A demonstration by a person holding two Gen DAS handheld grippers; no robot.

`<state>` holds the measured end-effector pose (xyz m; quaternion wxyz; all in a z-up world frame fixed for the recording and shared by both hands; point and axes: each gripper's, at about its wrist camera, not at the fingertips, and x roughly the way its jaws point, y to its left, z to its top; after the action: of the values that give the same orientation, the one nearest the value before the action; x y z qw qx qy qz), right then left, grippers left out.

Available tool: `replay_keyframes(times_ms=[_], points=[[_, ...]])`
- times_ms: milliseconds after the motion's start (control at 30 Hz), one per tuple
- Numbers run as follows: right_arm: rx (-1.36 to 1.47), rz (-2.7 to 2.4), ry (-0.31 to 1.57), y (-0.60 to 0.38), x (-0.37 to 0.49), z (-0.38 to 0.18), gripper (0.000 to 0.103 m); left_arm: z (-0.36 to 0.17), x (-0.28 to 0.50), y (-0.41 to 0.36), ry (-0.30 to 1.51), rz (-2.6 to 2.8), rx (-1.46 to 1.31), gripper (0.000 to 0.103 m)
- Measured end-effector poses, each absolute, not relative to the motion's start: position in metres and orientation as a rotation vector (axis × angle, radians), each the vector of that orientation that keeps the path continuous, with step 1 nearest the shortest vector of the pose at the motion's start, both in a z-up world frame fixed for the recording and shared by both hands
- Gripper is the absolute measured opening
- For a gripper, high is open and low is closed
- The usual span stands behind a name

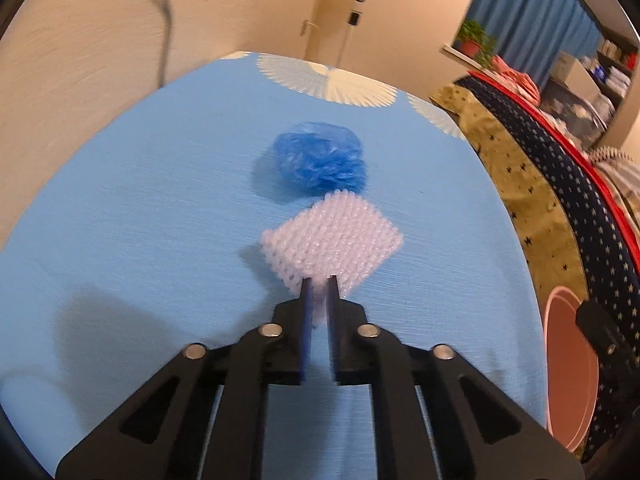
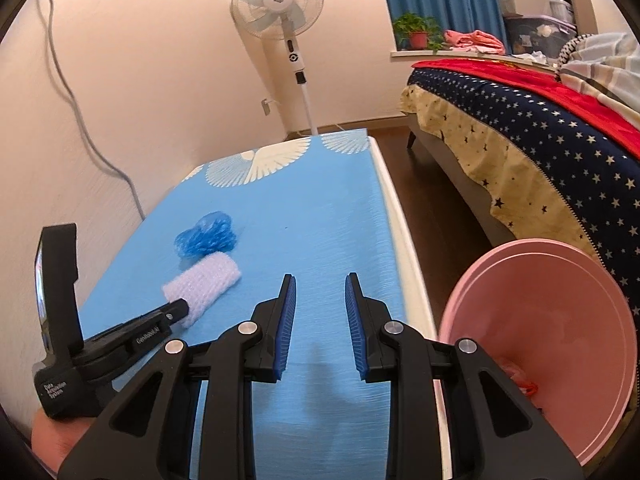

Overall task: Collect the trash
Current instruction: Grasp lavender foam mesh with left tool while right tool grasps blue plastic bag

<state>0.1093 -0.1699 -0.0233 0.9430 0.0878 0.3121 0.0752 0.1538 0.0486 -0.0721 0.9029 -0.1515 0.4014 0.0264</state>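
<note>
Black-armed, blue-padded, the left tool (image 1: pixel 318 284) is clenched on the near corner of a white foam net sleeve (image 1: pixel 334 246), knobbly and soft, lying on the blue-clothed worktop (image 1: pixel 140 200). Just behind it sits a crumpled blue plastic bag (image 1: pixel 316 160). The right tool (image 2: pixel 320 280) hangs released, grasping nothing. Beside the worktop, a pink plastic basin (image 2: pixel 560 280) holds small red-orange scraps. "Data Acquisition System" shows on the left tool's body.

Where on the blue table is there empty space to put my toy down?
The blue tablecloth is bare from the crumpled blue plastic bag across to the white table edge, and back toward the white fan pattern. It is crowded on the wall side, where the left hand-held gripper pinches the white foam net sleeve beside the bag.
</note>
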Motion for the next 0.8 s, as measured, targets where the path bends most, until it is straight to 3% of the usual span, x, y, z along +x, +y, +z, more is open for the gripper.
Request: replay_keyframes(times_ms=[800], points=[[0.102, 0.224, 0.64, -0.143, 0.115, -0.019, 0.026, -0.066, 0.131, 0.101, 0.723, 0.25, -0.488, 0.006]])
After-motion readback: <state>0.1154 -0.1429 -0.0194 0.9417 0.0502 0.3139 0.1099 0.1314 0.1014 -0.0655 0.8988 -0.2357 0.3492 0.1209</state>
